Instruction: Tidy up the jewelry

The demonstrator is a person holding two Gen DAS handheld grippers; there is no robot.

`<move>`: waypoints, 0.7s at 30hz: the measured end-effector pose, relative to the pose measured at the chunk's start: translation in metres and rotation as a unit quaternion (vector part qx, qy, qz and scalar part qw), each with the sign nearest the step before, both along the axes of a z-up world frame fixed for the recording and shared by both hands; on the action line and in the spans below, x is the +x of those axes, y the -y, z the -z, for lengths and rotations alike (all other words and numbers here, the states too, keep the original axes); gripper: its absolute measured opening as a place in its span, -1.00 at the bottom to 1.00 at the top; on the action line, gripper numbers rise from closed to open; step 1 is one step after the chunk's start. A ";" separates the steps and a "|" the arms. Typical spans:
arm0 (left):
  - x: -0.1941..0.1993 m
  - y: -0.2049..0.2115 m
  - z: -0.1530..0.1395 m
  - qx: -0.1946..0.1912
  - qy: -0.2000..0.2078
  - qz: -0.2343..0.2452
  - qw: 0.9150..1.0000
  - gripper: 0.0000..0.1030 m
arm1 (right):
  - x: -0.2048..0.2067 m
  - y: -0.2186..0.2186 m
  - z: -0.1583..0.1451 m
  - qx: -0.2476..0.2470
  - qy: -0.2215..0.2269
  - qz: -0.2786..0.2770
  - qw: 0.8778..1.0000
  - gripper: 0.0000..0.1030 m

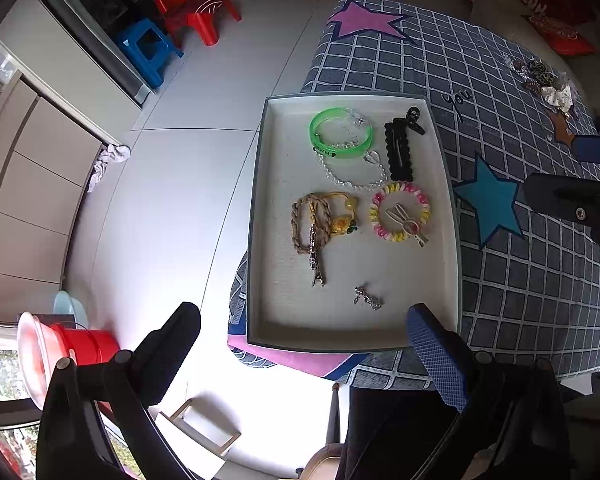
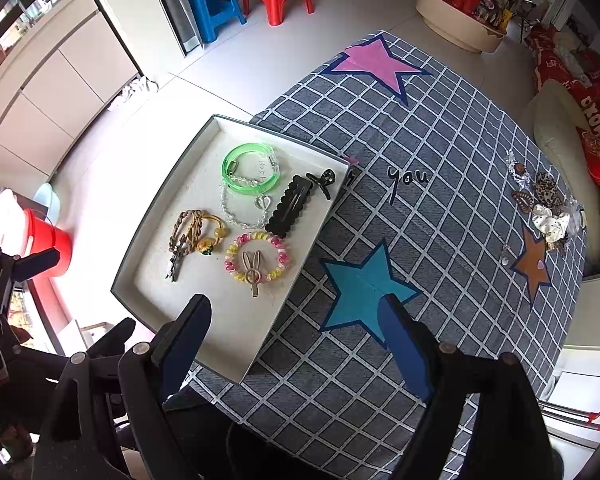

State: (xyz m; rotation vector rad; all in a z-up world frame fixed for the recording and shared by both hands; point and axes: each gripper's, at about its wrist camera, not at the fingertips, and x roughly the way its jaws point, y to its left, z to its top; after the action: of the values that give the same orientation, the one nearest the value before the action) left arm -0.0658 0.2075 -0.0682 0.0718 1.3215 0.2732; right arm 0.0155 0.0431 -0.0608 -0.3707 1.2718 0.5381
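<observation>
While hovering near the tray (image 1: 260, 184), both claws released and holding nothing: left gripper (image 1: 304, 334) at its near edge, right gripper (image 2: 296, 320) over cloth (image 2: 440, 152); jewelry inside tray, scrunchies (image 2: 548, 208) far right.

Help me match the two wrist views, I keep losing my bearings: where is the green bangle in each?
Left wrist: green bangle in the tray's far half, above centre.
Right wrist: green bangle at the tray's far end, left of centre.
Shared landmark: black scalloped hair clip beside it.
</observation>
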 end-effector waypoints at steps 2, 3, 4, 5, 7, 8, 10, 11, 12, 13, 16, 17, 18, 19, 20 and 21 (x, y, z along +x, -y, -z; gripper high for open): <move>-0.001 0.000 0.000 0.001 0.001 0.000 1.000 1.00 | 0.000 0.000 0.001 0.000 -0.001 -0.001 1.000 0.69; -0.001 0.000 0.000 0.002 0.001 0.000 1.000 1.00 | 0.000 0.000 0.002 0.000 -0.002 -0.003 1.000 0.69; -0.001 0.001 0.000 0.003 0.001 -0.001 1.000 1.00 | 0.000 0.000 0.003 -0.001 -0.004 -0.004 1.000 0.69; -0.002 0.001 0.000 0.004 0.001 -0.001 1.000 1.00 | 0.000 0.000 0.004 -0.002 -0.006 -0.004 1.000 0.69; -0.002 0.000 0.001 0.003 -0.001 -0.004 1.000 1.00 | 0.001 -0.001 0.008 -0.005 -0.010 -0.007 1.000 0.69; -0.003 0.000 0.001 0.002 -0.001 -0.005 1.000 1.00 | 0.001 -0.001 0.010 -0.006 -0.013 -0.007 1.000 0.69; -0.003 -0.003 0.002 -0.001 -0.002 -0.011 1.000 1.00 | 0.002 -0.002 0.014 -0.009 -0.018 -0.008 1.000 0.69; -0.004 -0.004 0.002 -0.002 -0.002 -0.013 1.000 1.00 | 0.002 -0.003 0.015 -0.010 -0.021 -0.008 1.000 0.69; -0.004 -0.005 0.002 -0.004 -0.002 -0.016 1.000 1.00 | 0.003 -0.002 0.016 -0.008 -0.022 -0.007 1.000 0.69; -0.005 -0.006 0.002 -0.004 -0.002 -0.018 1.000 1.00 | 0.003 -0.002 0.017 -0.006 -0.022 -0.007 1.000 0.69; -0.005 -0.008 0.003 -0.007 -0.004 -0.024 1.000 1.00 | 0.004 -0.002 0.018 0.002 -0.023 -0.006 1.000 0.69; -0.005 -0.009 0.003 -0.008 -0.004 -0.024 1.000 1.00 | 0.004 -0.002 0.018 0.005 -0.023 -0.006 1.000 0.69; -0.005 -0.008 0.004 -0.008 -0.004 -0.025 1.000 1.00 | 0.004 -0.002 0.018 0.008 -0.022 -0.005 1.000 0.69; -0.005 -0.009 0.004 -0.008 -0.004 -0.024 1.000 1.00 | 0.004 -0.002 0.018 0.009 -0.022 -0.004 1.000 0.69; -0.005 -0.009 0.004 -0.008 -0.004 -0.024 1.000 1.00 | 0.004 -0.002 0.018 0.010 -0.021 -0.004 1.000 0.69; -0.005 -0.009 0.004 -0.008 -0.003 -0.024 1.000 1.00 | 0.004 -0.002 0.017 0.009 -0.018 -0.003 1.000 0.69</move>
State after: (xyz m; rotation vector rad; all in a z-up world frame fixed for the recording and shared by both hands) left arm -0.0710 0.2161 -0.0719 0.0280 1.3324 0.3027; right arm 0.0192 0.0456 -0.0783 -0.3513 1.3000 0.5642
